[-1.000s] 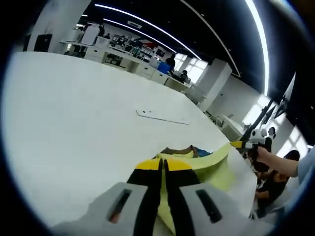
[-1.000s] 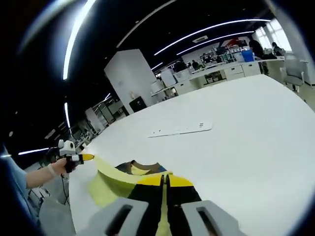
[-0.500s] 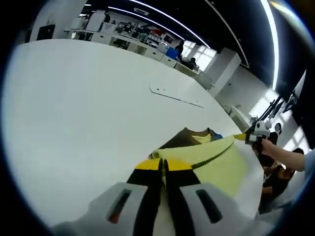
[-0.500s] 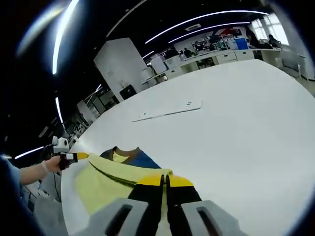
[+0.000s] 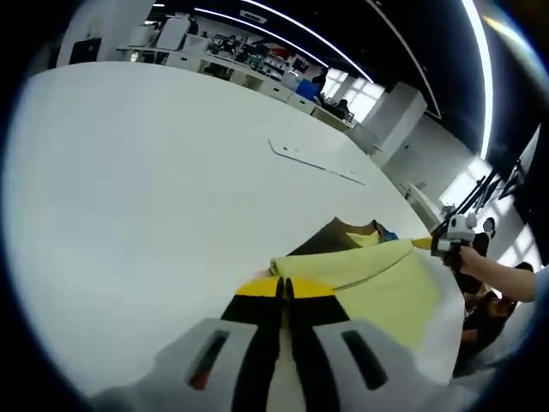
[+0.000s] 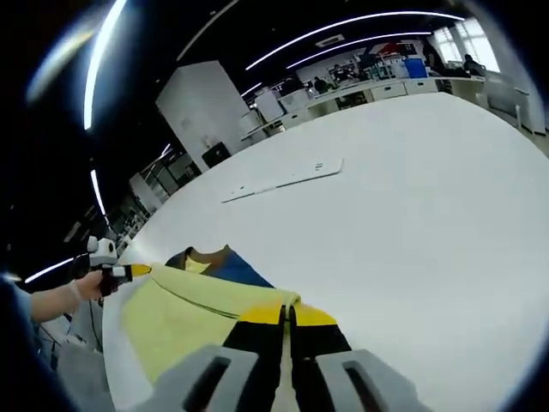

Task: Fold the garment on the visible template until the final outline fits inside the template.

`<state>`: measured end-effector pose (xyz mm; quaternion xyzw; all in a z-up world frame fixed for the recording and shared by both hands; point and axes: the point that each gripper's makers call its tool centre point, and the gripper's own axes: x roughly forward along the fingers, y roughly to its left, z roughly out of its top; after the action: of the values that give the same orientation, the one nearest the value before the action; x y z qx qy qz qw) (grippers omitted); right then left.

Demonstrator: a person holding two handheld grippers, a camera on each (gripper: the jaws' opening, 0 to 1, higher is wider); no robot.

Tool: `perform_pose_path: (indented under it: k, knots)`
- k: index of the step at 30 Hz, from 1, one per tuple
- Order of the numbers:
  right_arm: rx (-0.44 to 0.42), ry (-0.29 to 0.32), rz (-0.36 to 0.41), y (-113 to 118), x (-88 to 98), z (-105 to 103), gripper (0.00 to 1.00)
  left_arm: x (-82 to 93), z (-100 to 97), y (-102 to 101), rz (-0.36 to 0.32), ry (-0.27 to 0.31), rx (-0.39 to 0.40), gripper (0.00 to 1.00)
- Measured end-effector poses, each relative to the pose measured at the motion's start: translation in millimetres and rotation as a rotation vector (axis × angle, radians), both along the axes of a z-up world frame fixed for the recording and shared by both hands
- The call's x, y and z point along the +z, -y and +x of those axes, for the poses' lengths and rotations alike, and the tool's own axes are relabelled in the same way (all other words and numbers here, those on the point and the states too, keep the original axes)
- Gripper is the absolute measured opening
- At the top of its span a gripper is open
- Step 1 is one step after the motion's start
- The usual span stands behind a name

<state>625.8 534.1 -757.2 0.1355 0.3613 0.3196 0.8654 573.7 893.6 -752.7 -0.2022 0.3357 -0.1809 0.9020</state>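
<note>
White table (image 5: 129, 189) in dim office, ceiling strip lights (image 6: 343, 30); both jaws clamped on yellow garment (image 5: 386, 283).

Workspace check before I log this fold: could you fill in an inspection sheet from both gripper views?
Surface: white table, mostly bare.
Job's things: yellow garment with blue and brown parts, lifted by one edge; flat white template lies apart, farther along.
Clutter: nothing seen.
Grippers: left gripper and right gripper both shut on the garment's edge.
Cables: nothing seen.
Surroundings: open office with desks, ceiling light strips, people seated.
</note>
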Motion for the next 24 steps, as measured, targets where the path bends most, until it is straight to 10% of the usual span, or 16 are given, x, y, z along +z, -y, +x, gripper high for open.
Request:
perform_pose_path:
  k: [19,24]
  knots:
    - [0.041,0.006,0.023,-3,3.1,-9,0.00,5.7,-1.8,5,-0.006,0.047,-0.060,0.00]
    - [0.076,0.038,0.013,-4,7.9,-17,0.12,6.8,-7.0,12,0.006,0.056,-0.105,0.14]
